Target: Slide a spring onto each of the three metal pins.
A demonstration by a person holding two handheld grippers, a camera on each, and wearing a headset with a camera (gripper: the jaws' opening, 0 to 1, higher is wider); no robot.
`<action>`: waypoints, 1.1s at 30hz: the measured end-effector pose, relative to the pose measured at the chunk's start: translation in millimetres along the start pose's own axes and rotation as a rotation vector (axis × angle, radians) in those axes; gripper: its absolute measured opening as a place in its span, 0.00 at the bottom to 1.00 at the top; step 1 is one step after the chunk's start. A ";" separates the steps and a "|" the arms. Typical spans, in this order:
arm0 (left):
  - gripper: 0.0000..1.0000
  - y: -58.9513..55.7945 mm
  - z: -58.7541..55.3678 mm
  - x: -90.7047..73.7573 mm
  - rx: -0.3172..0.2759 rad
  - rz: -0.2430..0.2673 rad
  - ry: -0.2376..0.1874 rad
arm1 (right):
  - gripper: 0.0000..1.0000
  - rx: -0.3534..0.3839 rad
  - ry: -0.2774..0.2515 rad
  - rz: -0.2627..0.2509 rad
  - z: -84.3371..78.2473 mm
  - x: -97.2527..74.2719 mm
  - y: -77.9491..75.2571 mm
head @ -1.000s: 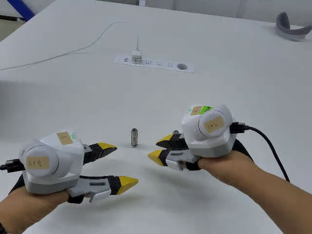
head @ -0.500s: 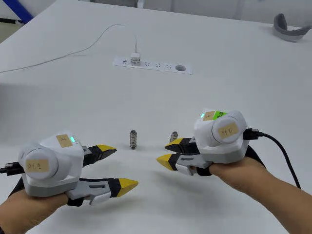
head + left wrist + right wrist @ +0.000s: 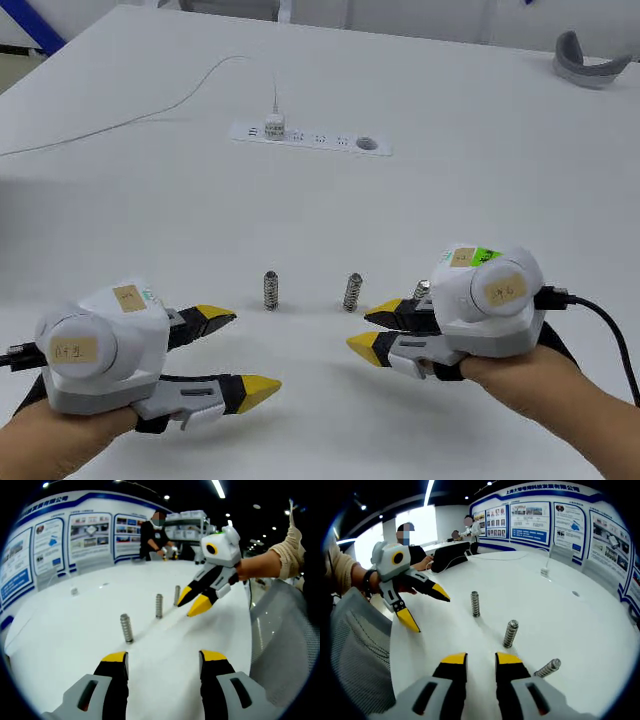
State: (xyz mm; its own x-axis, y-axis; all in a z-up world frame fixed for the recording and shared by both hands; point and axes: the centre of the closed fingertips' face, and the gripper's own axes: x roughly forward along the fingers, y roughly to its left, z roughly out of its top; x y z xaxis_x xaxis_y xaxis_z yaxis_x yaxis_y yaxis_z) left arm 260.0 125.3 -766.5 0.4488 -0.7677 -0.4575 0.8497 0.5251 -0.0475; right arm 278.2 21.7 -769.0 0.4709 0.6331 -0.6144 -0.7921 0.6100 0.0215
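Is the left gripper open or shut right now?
Open. The left gripper has its yellow-tipped jaws well apart, holding nothing, with bare table between them.

A broad white table (image 3: 480, 170) carries a power strip (image 3: 308, 138) at the upper middle of the head view, its thin cable (image 3: 150, 105) trailing to the upper left, while blue-framed poster boards (image 3: 545, 515) line the wall beneath ceiling strip lights (image 3: 218, 487).
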 end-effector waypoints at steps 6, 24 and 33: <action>0.58 -0.8 1.0 0.2 0.001 0.000 -0.003 | 0.24 0.024 -0.007 -0.025 -6.8 -10.1 -8.5; 0.58 1.3 -3.1 0.8 -0.006 0.004 0.008 | 0.27 0.063 -0.033 -0.087 -22.7 -43.5 -33.1; 0.58 1.1 -4.2 0.1 -0.013 0.006 0.009 | 0.35 0.058 -0.065 -0.085 -27.1 -55.4 -35.9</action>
State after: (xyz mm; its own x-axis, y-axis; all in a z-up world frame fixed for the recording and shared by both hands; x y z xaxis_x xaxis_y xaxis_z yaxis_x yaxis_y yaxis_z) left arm 259.8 127.3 -770.3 0.4511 -0.7612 -0.4659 0.8436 0.5341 -0.0559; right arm 270.1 -48.2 -757.2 0.5610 0.6064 -0.5635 -0.7254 0.6880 0.0181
